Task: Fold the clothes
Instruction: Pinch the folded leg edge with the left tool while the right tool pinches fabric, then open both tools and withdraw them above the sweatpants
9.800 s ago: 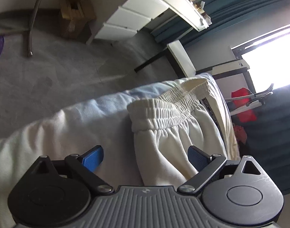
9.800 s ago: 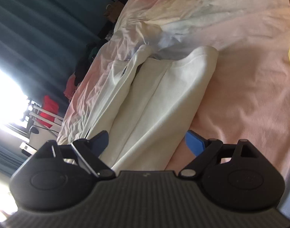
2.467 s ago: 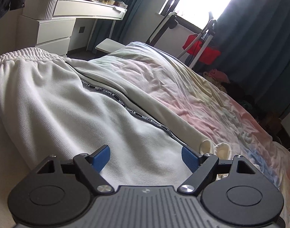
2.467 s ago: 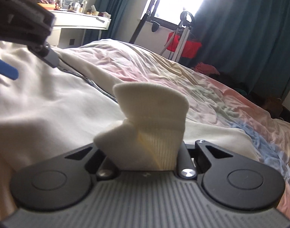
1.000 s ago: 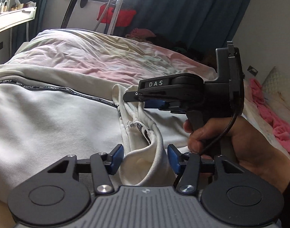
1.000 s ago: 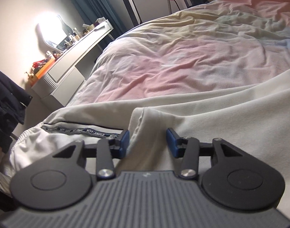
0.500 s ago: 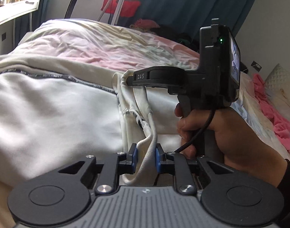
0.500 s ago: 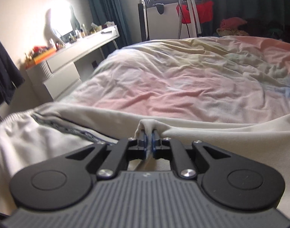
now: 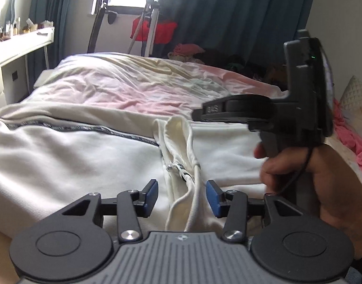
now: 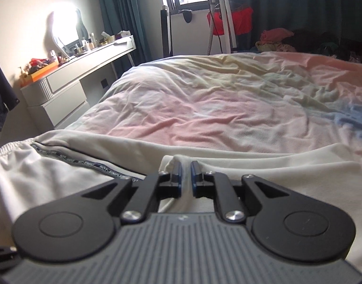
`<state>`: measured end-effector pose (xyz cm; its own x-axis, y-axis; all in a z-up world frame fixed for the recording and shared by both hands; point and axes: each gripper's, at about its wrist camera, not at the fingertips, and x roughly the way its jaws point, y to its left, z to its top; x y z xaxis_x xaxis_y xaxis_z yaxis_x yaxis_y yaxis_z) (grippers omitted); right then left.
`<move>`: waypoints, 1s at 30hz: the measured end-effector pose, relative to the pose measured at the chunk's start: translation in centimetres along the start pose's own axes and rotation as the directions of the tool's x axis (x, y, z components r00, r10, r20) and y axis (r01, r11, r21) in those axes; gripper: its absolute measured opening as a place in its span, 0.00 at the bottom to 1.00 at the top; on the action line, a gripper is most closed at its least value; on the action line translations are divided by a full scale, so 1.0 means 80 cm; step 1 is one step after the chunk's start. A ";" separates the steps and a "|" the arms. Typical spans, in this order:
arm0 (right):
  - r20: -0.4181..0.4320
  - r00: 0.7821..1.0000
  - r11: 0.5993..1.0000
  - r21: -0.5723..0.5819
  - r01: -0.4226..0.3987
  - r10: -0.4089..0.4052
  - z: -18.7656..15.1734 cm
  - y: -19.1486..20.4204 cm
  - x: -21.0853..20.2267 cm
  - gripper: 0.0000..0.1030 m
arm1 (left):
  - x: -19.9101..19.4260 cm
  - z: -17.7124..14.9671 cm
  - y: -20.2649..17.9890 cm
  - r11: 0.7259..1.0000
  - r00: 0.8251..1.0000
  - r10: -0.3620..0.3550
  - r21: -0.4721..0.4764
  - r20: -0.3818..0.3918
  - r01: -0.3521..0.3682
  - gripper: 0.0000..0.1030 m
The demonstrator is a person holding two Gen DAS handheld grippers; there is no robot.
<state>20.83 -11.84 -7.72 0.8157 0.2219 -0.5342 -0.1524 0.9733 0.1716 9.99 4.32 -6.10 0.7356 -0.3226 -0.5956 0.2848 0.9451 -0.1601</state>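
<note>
Cream trousers (image 9: pixel 62 161) on bed (image 10: pixel 228 99), hem bunched for folding. Right gripper (image 10: pixel 185 175): fingers pinching hem (lifting). Left gripper (image 9: pixel 182 197), six o'clock: fingers spreading, straddling drawcord, not gripping.

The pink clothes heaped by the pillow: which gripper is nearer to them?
Right. In the left wrist view the right gripper, shut on the cream trouser cuff, sits close beside the pink clothes; the left gripper, jaws opening around the cuff, is farther off.
</note>
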 end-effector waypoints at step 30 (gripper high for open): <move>0.125 0.975 0.980 0.107 0.170 -0.183 -0.090 -0.016 -0.201 0.83 | -0.095 -0.022 -0.003 0.988 0.971 0.155 -0.004 0.184 -0.157 1.00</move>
<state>3.89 -16.26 -5.33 0.8930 0.0306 -0.4490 0.0497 0.9849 0.1660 3.25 6.60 -2.96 0.8711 -0.1759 -0.4585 0.1633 0.9843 -0.0674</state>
